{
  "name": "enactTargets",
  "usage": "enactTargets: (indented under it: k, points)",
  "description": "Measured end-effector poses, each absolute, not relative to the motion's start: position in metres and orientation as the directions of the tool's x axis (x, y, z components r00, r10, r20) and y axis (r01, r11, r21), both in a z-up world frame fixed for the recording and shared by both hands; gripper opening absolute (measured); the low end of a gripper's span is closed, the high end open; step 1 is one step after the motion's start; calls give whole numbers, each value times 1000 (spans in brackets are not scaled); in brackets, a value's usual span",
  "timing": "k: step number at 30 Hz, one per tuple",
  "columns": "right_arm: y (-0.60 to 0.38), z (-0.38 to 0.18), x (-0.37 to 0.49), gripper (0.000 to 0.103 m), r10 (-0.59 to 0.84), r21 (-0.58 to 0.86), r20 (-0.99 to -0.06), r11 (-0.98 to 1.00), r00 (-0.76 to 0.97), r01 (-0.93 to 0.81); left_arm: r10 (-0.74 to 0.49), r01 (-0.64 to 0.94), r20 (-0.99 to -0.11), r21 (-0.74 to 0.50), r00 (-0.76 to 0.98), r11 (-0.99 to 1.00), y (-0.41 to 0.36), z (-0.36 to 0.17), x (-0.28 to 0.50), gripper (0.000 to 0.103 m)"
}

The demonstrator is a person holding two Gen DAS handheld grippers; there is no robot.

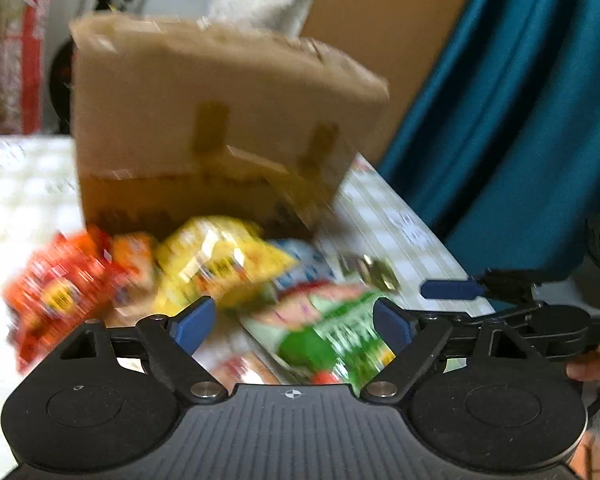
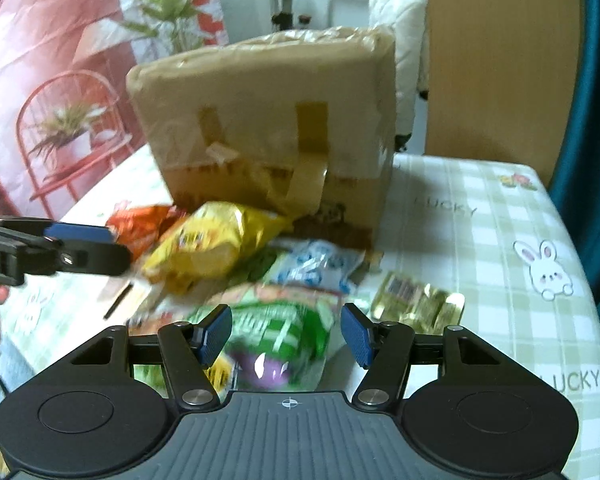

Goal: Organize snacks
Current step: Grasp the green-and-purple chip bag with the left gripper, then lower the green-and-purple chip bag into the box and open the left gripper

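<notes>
1. While the left wrist view is smeared by blur, its main things read well enough: a cardboard box [image 1: 220, 128] stands at the far middle of the table [image 1: 28, 184], seen from outside, so its contents cannot be told.
2. Against the box's near foot lies a heap of snacks: a red bag [image 1: 56, 292] at the left, an orange bag [image 1: 134, 260] behind it, a yellow bag [image 1: 216, 264] in the middle, a blue-and-white bag [image 1: 304, 264] to the right, and a green bag [image 1: 332, 336] nearest.
3. A gold packet [image 1: 374, 272] lies apart on the cloth, right of the heap.
4. At the near edge the left gripper [image 1: 292, 326] has its jaws spread and released, above the green bag with nothing clamped; the right gripper [image 1: 452, 290] shows at the right edge.
5. From the right wrist view the box [image 2: 268, 120] again stands far and central, its taped wall facing the camera and its inside hidden.
6. Snacks lie outside it on the table [image 2: 480, 240]: orange bag [image 2: 140, 224] at left, yellow bag [image 2: 212, 248], blue-and-white bag [image 2: 316, 264], green bag [image 2: 276, 332] nearest, gold packet [image 2: 416, 300] to the right.
7. Here the right gripper [image 2: 286, 338] is parted and holds nothing, its blue pads either side of the green bag without pressing it; the left gripper [image 2: 80, 236] enters from the left beside the orange bag.
</notes>
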State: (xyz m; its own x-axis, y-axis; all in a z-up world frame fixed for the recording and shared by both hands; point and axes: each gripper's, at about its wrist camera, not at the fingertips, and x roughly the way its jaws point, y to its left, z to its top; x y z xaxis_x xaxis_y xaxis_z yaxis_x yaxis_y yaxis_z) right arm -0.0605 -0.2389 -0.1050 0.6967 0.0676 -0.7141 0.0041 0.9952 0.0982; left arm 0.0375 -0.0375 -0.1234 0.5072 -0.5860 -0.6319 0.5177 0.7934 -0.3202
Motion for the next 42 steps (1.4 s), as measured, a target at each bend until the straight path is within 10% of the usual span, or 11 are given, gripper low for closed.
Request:
enactTargets:
  k: [16, 19, 23, 42]
  points:
    - [-237, -131, -66, 58, 137, 121, -760, 990, 636, -68, -651, 508, -682, -452, 333, 733, -66, -176, 36, 80]
    - [-239, -133, -67, 46, 159, 145, -753, 987, 638, -75, -656, 516, -690, -459, 306, 723, -71, -181, 39, 51]
    - [-236, -125, -71, 31, 163, 143, -731, 986, 662, -85, -633, 525, -706, -425, 319, 738, -77, -181, 42, 42]
    - [-231, -23, -99, 29, 47, 34, -552, 999, 833, -34, -719, 685, -521, -307, 460, 661, -90, -84, 27, 42]
